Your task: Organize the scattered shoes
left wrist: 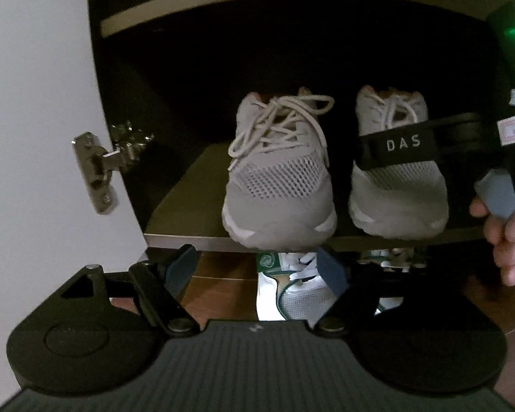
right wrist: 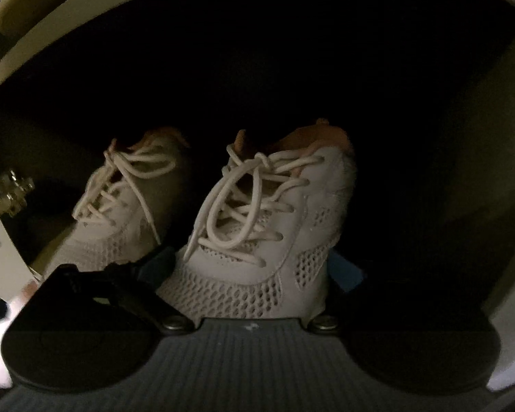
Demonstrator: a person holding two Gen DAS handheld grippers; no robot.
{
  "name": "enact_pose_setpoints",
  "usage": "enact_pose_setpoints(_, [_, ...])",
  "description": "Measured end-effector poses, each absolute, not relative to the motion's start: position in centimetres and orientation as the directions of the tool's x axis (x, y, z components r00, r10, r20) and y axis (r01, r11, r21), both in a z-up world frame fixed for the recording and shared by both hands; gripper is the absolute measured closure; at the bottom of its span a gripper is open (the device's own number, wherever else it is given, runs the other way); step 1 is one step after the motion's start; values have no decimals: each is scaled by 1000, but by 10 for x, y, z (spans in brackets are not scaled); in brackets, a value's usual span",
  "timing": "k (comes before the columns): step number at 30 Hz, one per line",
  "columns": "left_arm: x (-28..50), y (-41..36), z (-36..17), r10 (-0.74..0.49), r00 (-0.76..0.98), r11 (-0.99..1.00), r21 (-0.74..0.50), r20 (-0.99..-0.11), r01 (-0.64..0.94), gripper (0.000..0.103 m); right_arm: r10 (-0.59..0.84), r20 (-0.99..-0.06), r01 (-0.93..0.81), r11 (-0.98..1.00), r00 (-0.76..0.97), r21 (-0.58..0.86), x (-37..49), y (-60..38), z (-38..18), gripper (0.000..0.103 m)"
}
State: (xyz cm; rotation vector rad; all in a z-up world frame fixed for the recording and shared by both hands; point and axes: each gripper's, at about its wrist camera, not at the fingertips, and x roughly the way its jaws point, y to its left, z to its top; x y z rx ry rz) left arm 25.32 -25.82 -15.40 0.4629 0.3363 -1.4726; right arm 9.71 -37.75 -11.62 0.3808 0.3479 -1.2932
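Shoes first: from my left wrist camera, a grey mesh pair sits side by side on the cabinet shelf (left wrist: 175, 219), toes toward me. My left tool (left wrist: 257, 271) hangs just below the shelf's front edge, its fingers spread apart with nothing between the pads. The left grey shoe (left wrist: 278, 185) stands directly ahead of and above it, its toe overhanging the edge. The right grey shoe (left wrist: 398, 192) lies ahead to the right, crossed by my right tool's black finger marked "DAS" (left wrist: 405, 146). A hand (left wrist: 504, 237) grips that tool's handle at the far right. Beneath my left tool a white-and-green sneaker (left wrist: 292, 295) rests on the wooden floor (left wrist: 216, 281). The open white door (left wrist: 34, 137) with its metal hinge (left wrist: 98, 171) stands to the left.

From my right wrist camera, my right tool (right wrist: 254, 267) straddles the right grey shoe (right wrist: 257, 240), a finger at each side; whether the pads press it I cannot tell. The other grey shoe (right wrist: 120, 206) sits ahead to the left, in shadow.
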Motion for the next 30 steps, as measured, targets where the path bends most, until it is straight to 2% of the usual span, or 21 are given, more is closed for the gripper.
enact_pose_setpoints(4, [256,-263,-161,-866,80,42,87,-494,995,25,-854,-413,945,324,316,53,92,-379,-119,20])
enact_pose_setpoints(14, [252,-271,-166,-871,93,25,147,-483,989,25,-798,-372,869,492,474,52,72,-380,-120,20])
enact_pose_setpoints(16, [250,-273,-166,-869,95,22,154,-486,988,25,-799,-373,871,489,471,54,72,-377,-117,17])
enact_pose_setpoints(21, [249,-266,-165,-867,100,23,161,-488,987,25,-836,-361,885,462,413,-59,90,-347,-109,14])
enact_pose_setpoints(23, [252,-261,-164,-867,101,23,164,-488,986,25,-833,-374,883,465,409,-68,87,-327,-110,34])
enact_pose_setpoints(24, [253,-259,-164,-866,103,22,169,-488,985,25,-834,-381,884,461,400,-80,83,-313,-113,61])
enact_pose_setpoints(25, [254,-258,-163,-866,103,19,174,-488,985,26,-835,-388,885,457,391,-92,79,-299,-116,81])
enact_pose_setpoints(27, [256,-256,-160,-868,98,12,176,-487,984,31,-816,-430,877,469,386,-102,78,-291,-121,91])
enact_pose_setpoints(30, [257,-258,-156,-868,79,2,155,-491,988,34,-807,-432,870,484,402,-95,83,-290,-125,92])
